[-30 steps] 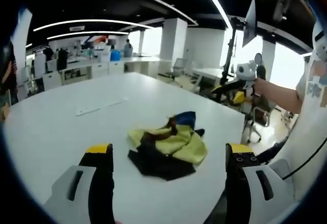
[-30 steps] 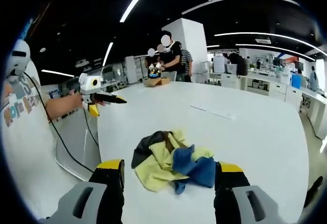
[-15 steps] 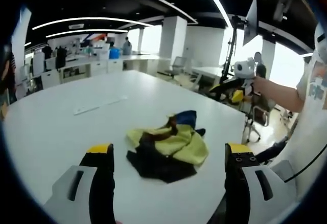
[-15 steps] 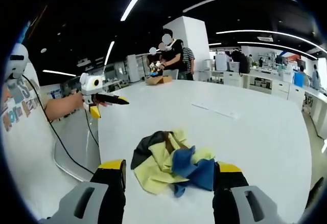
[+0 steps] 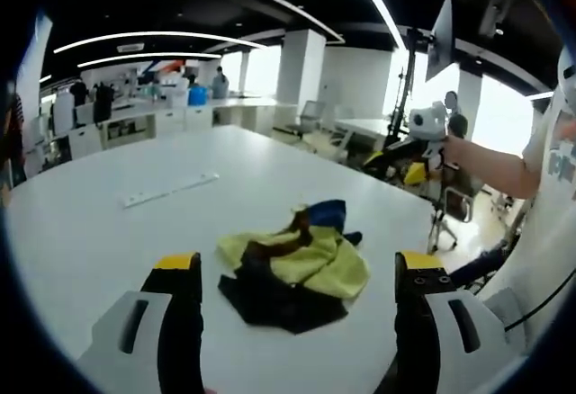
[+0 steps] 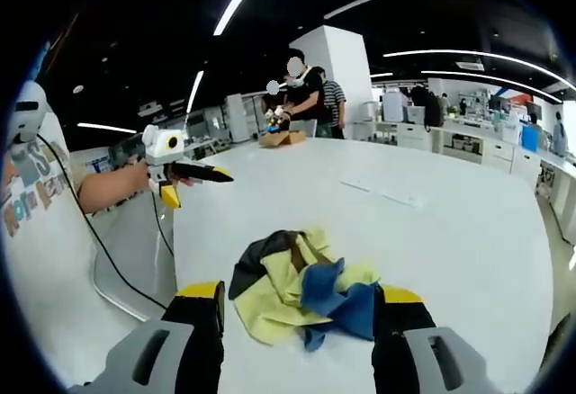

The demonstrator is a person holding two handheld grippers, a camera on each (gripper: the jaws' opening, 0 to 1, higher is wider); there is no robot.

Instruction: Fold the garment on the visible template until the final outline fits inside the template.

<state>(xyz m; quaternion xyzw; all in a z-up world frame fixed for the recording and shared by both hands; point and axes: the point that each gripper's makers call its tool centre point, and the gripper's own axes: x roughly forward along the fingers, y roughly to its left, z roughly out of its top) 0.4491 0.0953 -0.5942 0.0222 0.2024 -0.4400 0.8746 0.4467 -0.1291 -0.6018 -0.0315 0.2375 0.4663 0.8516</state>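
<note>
Crumpled yellow, black and blue garment point(image 5: 292, 266) lying bunched on the white desk point(image 5: 108, 232), left gripper point(image 5: 295, 322) and right gripper point(image 6: 299, 340) above it, fingers spread apart, grasping nothing, apart from the cloth.

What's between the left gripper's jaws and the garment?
Bare white table. In the left gripper view, the left gripper is open, short of the crumpled garment.

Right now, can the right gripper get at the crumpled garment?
Probably yes. The right gripper is open, and the garment lies loose on the white table just ahead of its jaws with nothing between them.
</note>
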